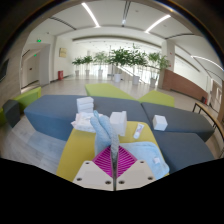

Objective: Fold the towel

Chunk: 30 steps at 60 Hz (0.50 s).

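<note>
My gripper [113,152] is shut on a pale blue-grey towel [106,130]. The towel's pinched part rises in a narrow strip between the magenta pads [100,160] and stands up just ahead of the fingers. More of the towel lies crumpled to the right of the fingers [146,158], on the yellow-green table top [80,150]. The gripper holds the cloth a little above the table.
Several white folded cloths or boxes [84,122] lie beyond the fingers, one more at the right [160,122]. Grey-blue and yellow table sections [55,110] spread ahead. Potted plants [125,58] stand far back in a bright hall.
</note>
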Available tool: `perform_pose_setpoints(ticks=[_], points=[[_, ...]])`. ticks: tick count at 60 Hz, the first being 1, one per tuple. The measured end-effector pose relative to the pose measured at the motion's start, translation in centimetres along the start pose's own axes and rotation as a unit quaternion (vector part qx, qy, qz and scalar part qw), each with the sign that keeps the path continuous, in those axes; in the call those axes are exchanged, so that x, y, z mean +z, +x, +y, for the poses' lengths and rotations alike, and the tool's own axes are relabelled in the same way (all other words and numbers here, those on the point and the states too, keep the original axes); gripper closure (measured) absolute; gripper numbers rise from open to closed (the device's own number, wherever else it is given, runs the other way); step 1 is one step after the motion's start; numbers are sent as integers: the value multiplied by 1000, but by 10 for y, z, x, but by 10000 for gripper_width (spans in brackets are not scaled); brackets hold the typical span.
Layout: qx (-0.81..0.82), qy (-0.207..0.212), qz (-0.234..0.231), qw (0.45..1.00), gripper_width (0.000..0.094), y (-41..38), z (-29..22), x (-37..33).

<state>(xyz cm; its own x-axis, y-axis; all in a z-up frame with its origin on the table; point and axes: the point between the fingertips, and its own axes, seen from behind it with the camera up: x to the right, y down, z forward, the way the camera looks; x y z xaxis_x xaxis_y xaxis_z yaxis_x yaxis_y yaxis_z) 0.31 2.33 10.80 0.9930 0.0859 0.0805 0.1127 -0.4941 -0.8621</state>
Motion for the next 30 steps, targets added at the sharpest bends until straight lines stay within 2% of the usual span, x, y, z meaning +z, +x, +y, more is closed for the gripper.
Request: perform_pose_setpoints(ticks=[6, 17, 22, 27, 30], points=[[19, -22, 44, 999, 922, 64, 16, 8], [57, -77, 83, 992, 912, 134, 76, 37], [71, -93, 84, 990, 903, 146, 96, 46], [91, -92, 71, 989, 895, 147, 95, 45], [104, -92, 59, 989, 799, 149, 93, 39]])
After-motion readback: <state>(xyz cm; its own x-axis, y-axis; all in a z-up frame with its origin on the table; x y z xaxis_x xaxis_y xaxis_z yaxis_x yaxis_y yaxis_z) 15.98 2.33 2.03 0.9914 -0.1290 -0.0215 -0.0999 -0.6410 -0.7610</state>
